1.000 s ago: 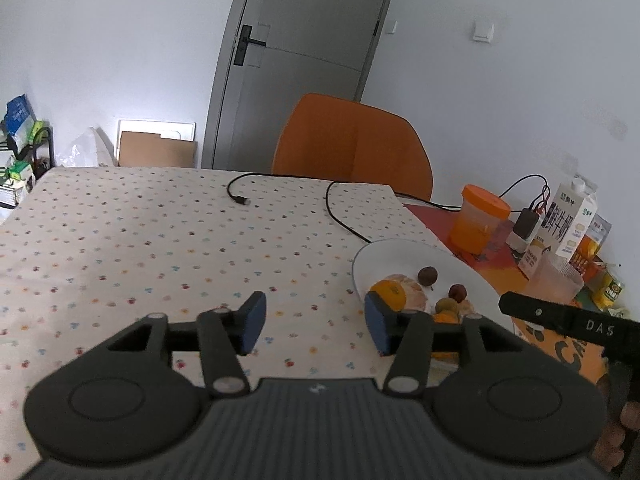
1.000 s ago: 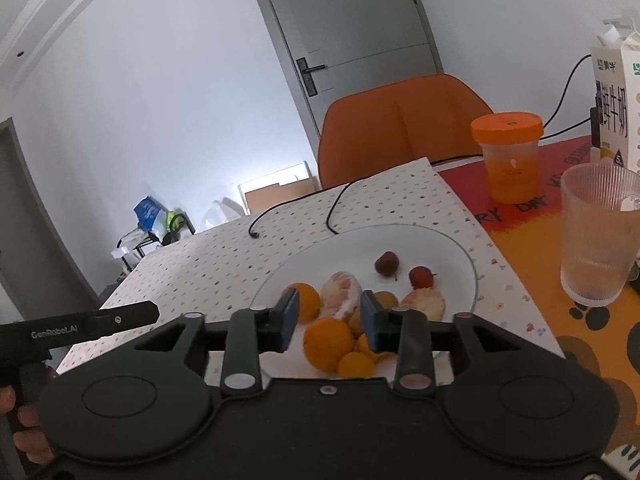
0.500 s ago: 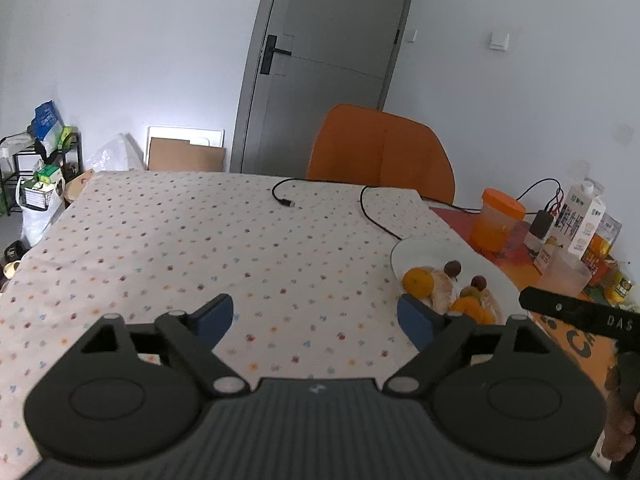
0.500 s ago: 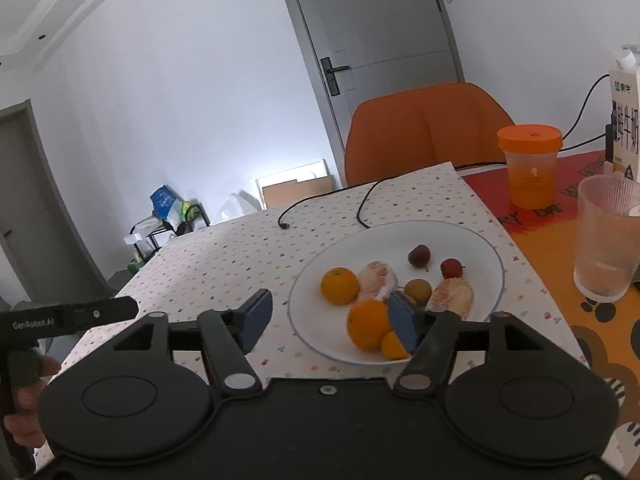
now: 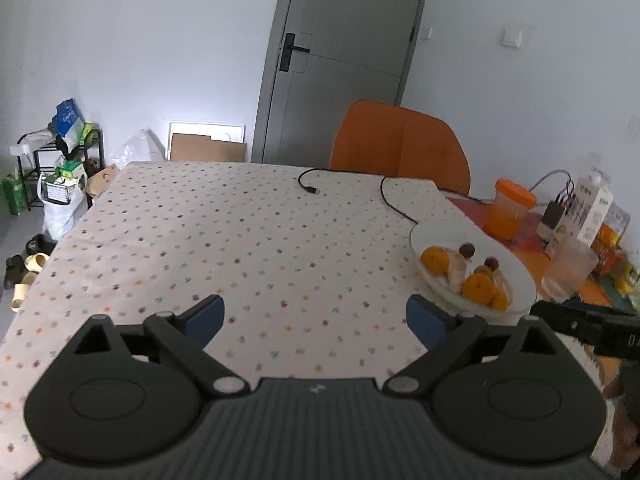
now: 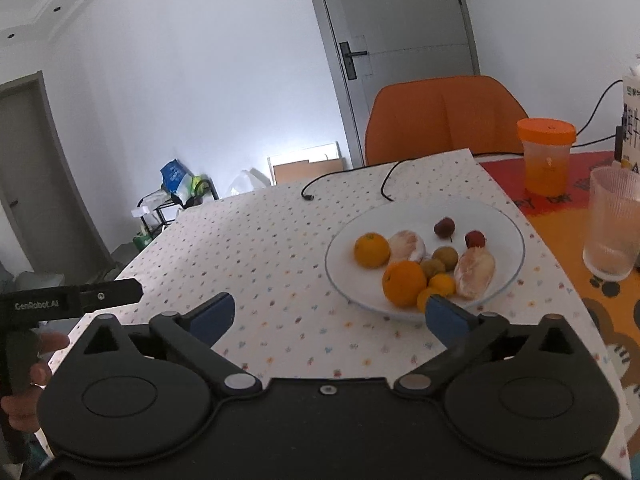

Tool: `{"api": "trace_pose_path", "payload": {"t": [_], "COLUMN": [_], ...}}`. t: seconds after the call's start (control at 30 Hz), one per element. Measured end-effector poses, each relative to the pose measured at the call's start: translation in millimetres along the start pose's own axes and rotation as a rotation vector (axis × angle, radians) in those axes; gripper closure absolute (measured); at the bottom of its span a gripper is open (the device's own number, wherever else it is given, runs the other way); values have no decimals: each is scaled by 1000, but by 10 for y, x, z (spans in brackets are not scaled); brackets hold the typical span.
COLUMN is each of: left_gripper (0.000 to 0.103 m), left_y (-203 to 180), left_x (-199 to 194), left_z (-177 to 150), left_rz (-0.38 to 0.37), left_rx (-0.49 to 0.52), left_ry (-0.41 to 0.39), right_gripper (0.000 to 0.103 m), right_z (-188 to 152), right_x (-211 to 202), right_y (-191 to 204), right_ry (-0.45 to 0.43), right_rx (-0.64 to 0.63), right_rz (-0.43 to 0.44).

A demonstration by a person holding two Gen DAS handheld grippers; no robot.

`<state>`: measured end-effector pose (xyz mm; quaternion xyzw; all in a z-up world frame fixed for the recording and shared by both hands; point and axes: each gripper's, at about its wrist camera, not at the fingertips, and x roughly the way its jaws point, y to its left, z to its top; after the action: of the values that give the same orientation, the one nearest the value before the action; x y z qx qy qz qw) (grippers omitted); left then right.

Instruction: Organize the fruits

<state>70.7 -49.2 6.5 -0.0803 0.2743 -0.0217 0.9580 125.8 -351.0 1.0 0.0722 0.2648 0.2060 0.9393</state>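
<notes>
A white plate [image 6: 508, 224] holds the fruit: two oranges [image 6: 404, 283], peeled citrus pieces [image 6: 476, 272], small red fruits [image 6: 445, 227], brownish round fruits [image 6: 445, 257] and small orange ones. It also shows in the left wrist view [image 5: 516, 268] at the right. My right gripper [image 6: 330, 316] is open and empty, above the tablecloth just in front of the plate. My left gripper [image 5: 316, 318] is open and empty, over the tablecloth left of the plate.
A dotted tablecloth [image 5: 240, 240] covers the table. A black cable [image 6: 384, 184] lies behind the plate. An orange-lidded cup [image 6: 546, 156], a ribbed glass [image 6: 612, 224] and a milk carton [image 5: 592, 208] stand at the right. An orange chair [image 5: 400, 144] is behind the table.
Both grippers have opened wide and pulled back and up from the plate. The fruit stays on the plate.
</notes>
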Motion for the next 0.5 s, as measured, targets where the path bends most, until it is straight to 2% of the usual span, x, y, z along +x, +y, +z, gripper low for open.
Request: {"api": "trace_pose_path", "payload": {"t": [0.27, 0.4, 0.5], "left_gripper": [5, 2, 2], "left_y": [130, 262, 298], "left_x": [-190, -311, -383], "left_z": [-174, -248, -275], "left_rz": [30, 14, 50], "left_rx": [32, -11, 3], "left_ry": [40, 74, 71], "right_gripper": [0, 0, 0], "right_z": [-97, -87, -68], "right_x": [-119, -204, -275], "right_y": [110, 186, 233], "right_ry": [25, 28, 16], "right_rx": [2, -7, 4], "right_rz": [-3, 6, 0]}}
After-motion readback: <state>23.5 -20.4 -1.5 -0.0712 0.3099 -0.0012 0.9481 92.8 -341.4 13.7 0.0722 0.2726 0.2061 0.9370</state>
